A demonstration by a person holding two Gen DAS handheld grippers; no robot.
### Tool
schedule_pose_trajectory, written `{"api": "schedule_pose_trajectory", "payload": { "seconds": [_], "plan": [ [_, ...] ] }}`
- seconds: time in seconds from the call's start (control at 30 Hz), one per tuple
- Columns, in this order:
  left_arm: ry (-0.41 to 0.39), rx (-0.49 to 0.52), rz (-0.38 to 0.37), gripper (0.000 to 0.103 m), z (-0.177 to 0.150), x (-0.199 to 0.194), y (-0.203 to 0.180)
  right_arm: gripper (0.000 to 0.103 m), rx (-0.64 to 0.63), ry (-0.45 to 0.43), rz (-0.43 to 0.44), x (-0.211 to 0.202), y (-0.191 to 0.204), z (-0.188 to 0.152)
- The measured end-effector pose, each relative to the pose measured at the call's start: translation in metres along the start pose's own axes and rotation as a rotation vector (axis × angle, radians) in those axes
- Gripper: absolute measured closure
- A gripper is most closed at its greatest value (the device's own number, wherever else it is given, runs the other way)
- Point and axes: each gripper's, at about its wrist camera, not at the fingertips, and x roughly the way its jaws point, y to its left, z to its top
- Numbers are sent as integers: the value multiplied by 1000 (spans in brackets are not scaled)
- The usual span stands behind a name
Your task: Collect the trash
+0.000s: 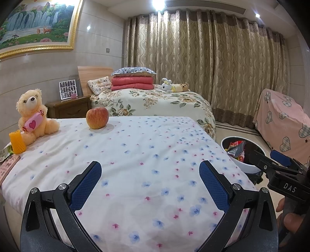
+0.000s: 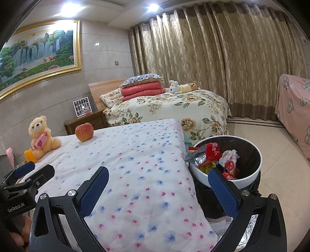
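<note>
Both the left hand-held gripper [image 1: 150, 184] and right hand-held gripper [image 2: 158, 191] hang released and empty over the flower-printed white bed [image 1: 135, 155], so with crumpled wrappers [image 2: 209, 157] already in the white-rimmed, black-lined bin [image 2: 250, 180] beside it, the next move is probably reaching left for the flat packets [image 1: 7, 164] near the orange foam sleeve [image 1: 17, 142].

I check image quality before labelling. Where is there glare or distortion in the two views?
Left wrist view: ceiling light blown out, curtain and painting bowed by fisheye. Right wrist view: two ceiling lights flare white, bin sharp, corners dark.
</note>
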Motion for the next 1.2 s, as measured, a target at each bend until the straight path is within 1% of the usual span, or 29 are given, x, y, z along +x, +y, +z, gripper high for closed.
{"api": "schedule_pose_trajectory", "payload": {
  "seconds": [1.2],
  "plan": [
    [5,1,-1,0,-3,0,-1,0,7,2,3,0,0,-1]
  ]
}}
